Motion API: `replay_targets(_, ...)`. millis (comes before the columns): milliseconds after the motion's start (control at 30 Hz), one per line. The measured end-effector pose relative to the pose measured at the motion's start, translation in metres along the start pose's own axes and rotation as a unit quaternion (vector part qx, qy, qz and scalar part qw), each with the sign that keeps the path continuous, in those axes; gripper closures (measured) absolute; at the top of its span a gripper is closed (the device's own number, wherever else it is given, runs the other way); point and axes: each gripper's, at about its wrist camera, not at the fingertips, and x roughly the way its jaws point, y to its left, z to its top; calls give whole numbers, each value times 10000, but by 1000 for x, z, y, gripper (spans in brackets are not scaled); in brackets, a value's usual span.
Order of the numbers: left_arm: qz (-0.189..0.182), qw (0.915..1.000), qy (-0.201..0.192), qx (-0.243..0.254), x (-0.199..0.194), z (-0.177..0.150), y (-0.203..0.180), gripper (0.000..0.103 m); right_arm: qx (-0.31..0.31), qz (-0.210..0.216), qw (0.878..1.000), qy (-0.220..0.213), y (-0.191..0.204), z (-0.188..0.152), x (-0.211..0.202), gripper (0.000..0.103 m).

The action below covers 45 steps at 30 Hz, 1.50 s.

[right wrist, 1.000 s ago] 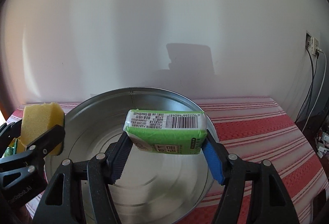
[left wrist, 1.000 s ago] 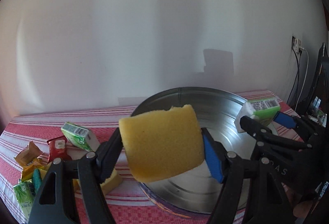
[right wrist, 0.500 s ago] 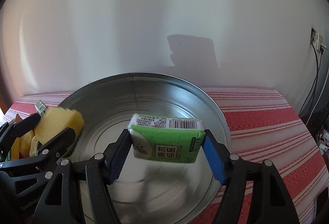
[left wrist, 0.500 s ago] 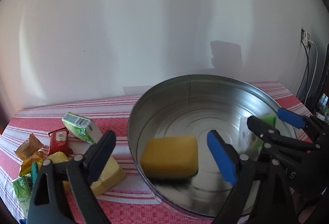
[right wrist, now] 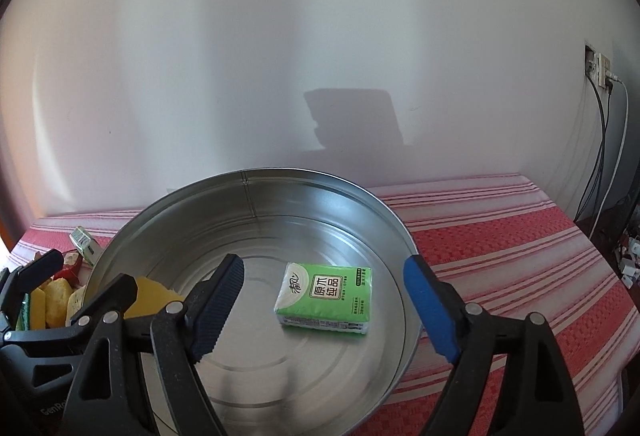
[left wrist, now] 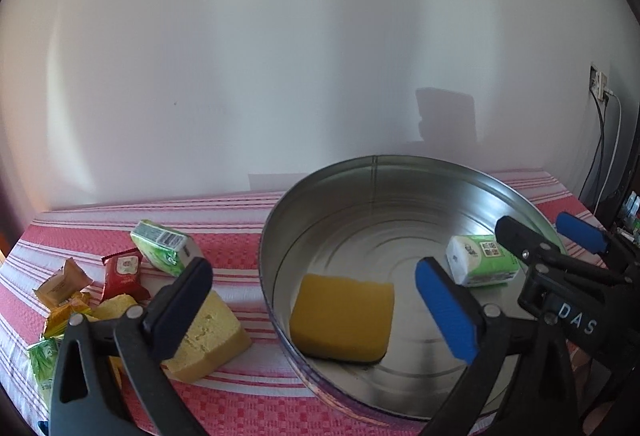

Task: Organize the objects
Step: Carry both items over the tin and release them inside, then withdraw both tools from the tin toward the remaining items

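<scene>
A round metal tin stands on the red striped cloth. A yellow sponge lies flat on the tin's floor at its left. A green tissue pack lies flat at its right. My left gripper is open and empty above the tin's near left rim. My right gripper is open and empty above the tissue pack; it also shows in the left wrist view.
Left of the tin lie a pale yellow sponge, a second green tissue pack, a red sachet and several small snack packets. A wall stands close behind the table. Cables hang from a socket at the right.
Both grippers have opened. The yellow sponge dropped from the left gripper and the tissue pack from the right gripper onto the tin's floor. Both grippers have drawn back a little.
</scene>
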Motion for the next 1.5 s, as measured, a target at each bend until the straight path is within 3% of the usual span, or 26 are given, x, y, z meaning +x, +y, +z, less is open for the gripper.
replay_targets(133,81,9999,-127,-36,-2,0,5,0,50,6,10000,42,0,0,2,18)
replay_targets(333,526,9973,-502,42,-11,-8,14,0,43,-112,9999,43,1,-1,3,18)
replay_targets(733,746,9964,-395,124,-16,-33,28,0,77,-352,9991,-211,1,-1,-4,18)
replay_targets(1067,879,9951,-453,40,-37,-44,45,0,-258,-482,9966,-611,21,-7,-16,18)
replay_targets(1267,992,9940,-463,33,-51,-49,56,0,-359,-271,9949,-906,35,-14,-30,18)
replay_targets(1500,1135,9929,-329,-100,-59,-56,77,0,-158,24,9972,-731,50,-23,-34,18)
